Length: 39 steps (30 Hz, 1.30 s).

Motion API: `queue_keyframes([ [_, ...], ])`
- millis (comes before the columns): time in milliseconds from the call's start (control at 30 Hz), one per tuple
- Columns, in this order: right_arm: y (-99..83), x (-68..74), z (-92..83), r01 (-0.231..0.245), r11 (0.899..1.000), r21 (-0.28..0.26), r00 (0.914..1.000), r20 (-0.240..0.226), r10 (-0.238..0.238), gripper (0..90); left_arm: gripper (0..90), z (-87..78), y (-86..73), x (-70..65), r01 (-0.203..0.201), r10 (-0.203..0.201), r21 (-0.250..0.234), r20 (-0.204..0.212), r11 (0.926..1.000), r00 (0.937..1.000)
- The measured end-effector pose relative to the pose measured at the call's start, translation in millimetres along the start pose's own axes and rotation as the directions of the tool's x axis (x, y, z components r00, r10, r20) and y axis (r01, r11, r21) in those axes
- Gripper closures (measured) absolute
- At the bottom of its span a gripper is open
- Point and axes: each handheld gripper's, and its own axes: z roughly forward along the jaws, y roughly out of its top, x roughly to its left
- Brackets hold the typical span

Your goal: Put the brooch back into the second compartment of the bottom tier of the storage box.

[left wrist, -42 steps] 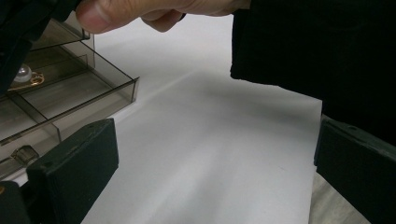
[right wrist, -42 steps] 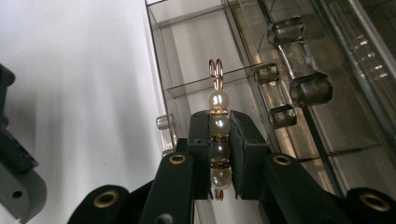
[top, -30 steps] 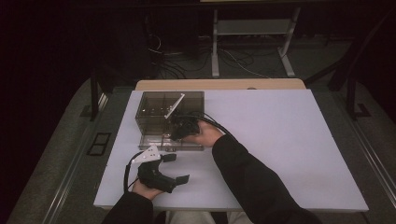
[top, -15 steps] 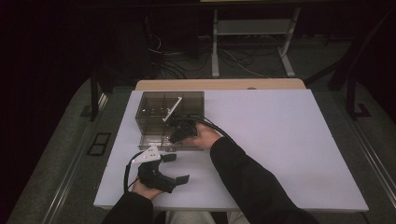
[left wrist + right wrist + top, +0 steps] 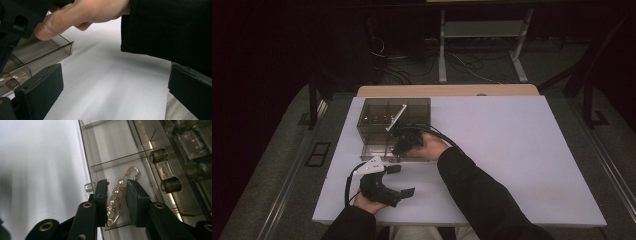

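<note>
Pearls on a gold wire pin [image 5: 115,199] lie between slightly parted right tongs [image 5: 116,202], seemingly released.

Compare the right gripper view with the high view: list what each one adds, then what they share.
Right gripper view: a gold pin with pearls lies in a compartment, between the jaws of the right gripper, which have just been opening. High view: the whole white table and the left gripper, open near its front edge. Both: the clear divided box.

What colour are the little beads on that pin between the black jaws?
Creamy white pearl beads strung on a thin gold wire pin, seen best in the right gripper view.
</note>
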Motion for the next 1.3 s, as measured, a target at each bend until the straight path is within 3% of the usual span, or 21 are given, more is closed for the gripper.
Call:
queue_keyframes([
  [733, -5.8, 16.0, -50.3, 0.027, 0.997, -0.073, 0.9984, 0.052, -0.023, 46.3, 0.0, 0.8, -0.1, 0.0, -0.002, 0.002, 0.001, -0.002, 1.0, 1.0],
  [867, -8.1, 19.1, -60.7, 0.032, 0.996, -0.089, 0.9982, 0.053, -0.028, 38.9, 0.0, 0.6, -0.2, 0.1, -0.003, 0.003, 0.004, -0.003, 1.0, 1.0],
  [1167, -12.6, 28.1, -81.4, 0.027, 0.995, -0.101, 0.9971, 0.074, -0.02, 12.1, 0.0, 1.3, 0.0, -0.6, -0.008, 0.008, 0.001, -0.004, 1.0, 1.0],
  [1300, -18.9, 30.6, -92.5, 0.019, 0.992, -0.124, 0.9974, 0.071, -0.011, 10.1, 0.0, 1.1, 0.2, 0.1, -0.013, 0.013, 0.003, -0.007, 0.9999, 0.9999],
])
